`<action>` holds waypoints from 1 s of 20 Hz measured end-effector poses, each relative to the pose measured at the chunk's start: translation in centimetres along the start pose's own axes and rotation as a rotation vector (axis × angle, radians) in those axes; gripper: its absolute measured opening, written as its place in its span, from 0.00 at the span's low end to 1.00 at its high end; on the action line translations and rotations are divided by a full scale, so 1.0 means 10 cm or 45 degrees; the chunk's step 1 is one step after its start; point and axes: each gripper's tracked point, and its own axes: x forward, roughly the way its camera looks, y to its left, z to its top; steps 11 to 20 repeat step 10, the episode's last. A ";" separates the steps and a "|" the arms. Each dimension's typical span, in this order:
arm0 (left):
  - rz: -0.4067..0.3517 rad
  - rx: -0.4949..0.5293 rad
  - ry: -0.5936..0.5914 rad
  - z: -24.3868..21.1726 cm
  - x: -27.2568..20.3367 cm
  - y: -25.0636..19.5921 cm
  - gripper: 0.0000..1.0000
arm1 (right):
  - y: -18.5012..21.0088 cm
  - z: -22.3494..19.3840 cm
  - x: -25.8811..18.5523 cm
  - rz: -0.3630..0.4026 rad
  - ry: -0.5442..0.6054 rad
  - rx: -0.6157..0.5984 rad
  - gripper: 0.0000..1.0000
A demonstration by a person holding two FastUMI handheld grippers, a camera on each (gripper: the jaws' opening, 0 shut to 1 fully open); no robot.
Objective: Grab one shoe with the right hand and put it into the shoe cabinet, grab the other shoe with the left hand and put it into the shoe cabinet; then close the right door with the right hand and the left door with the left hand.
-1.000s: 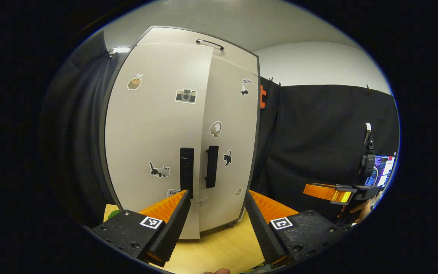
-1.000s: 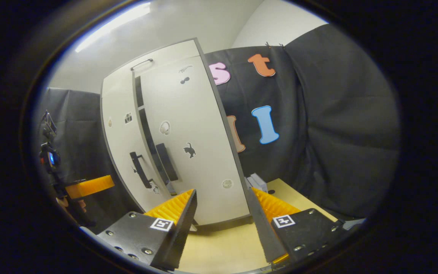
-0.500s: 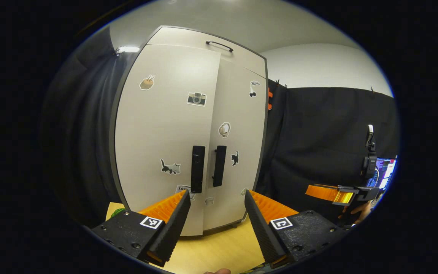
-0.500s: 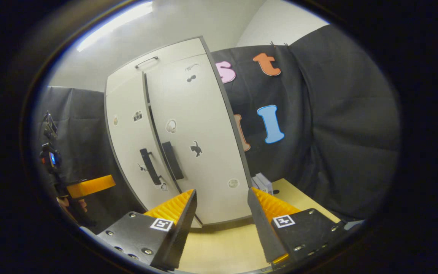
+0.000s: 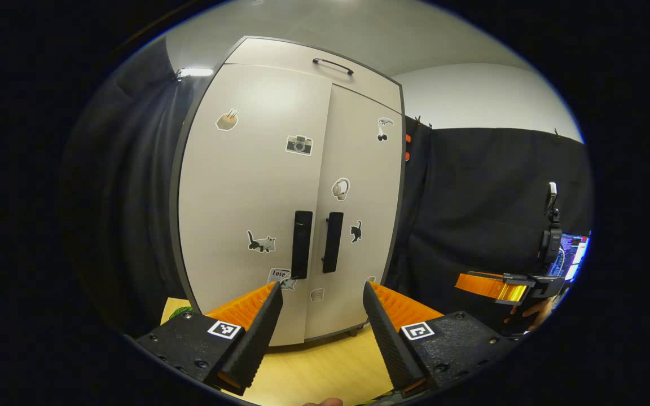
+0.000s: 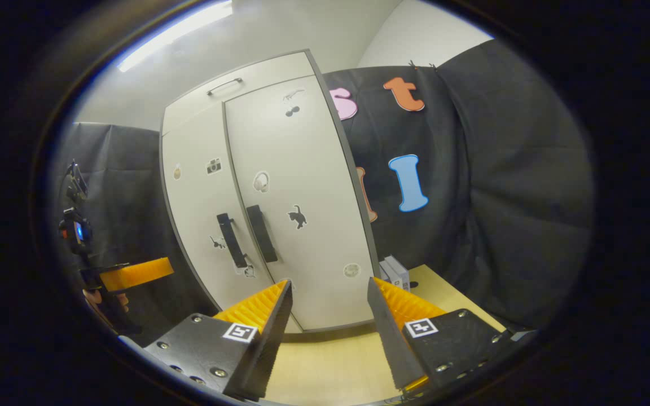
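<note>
Shoe cabinet (image 5: 257, 186): pale, tall, upright on the wooden surface (image 5: 325, 369); stickers are scattered over its front.
Left door (image 5: 251, 169): flush with the cabinet front, its edge meeting that of the right door (image 5: 359, 186) along the centre seam.
Door handles: two dark vertical bars, the left handle (image 5: 301, 245) and the right handle (image 5: 332, 242), just beside each other on either side of the seam.
Top handle (image 5: 333, 65): thin dark bar on the panel above the doors.
Shoes: cannot be seen behind the shut doors.
Left tongs (image 5: 322, 316): spread wide, holding nothing, pointed at the lower cabinet front and apart from it.
Right tongs (image 6: 328, 316): spread wide, holding nothing, facing the right door from an angle, apart from it; in the left gripper view they appear far off at the right (image 5: 486, 285), with a hand (image 5: 528, 313) beneath them.
Small box (image 6: 395, 272): on the surface just beside the cabinet's right side.
</note>
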 end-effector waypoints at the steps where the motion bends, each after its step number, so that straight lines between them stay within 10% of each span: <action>1: 0.002 -0.001 0.001 0.00 0.01 0.00 0.88 | -0.01 0.00 0.00 0.000 0.001 0.001 0.80; 20: 0.069 -0.008 0.038 -0.18 0.20 -0.26 0.88 | -0.34 0.13 0.02 0.032 -0.020 -0.068 0.80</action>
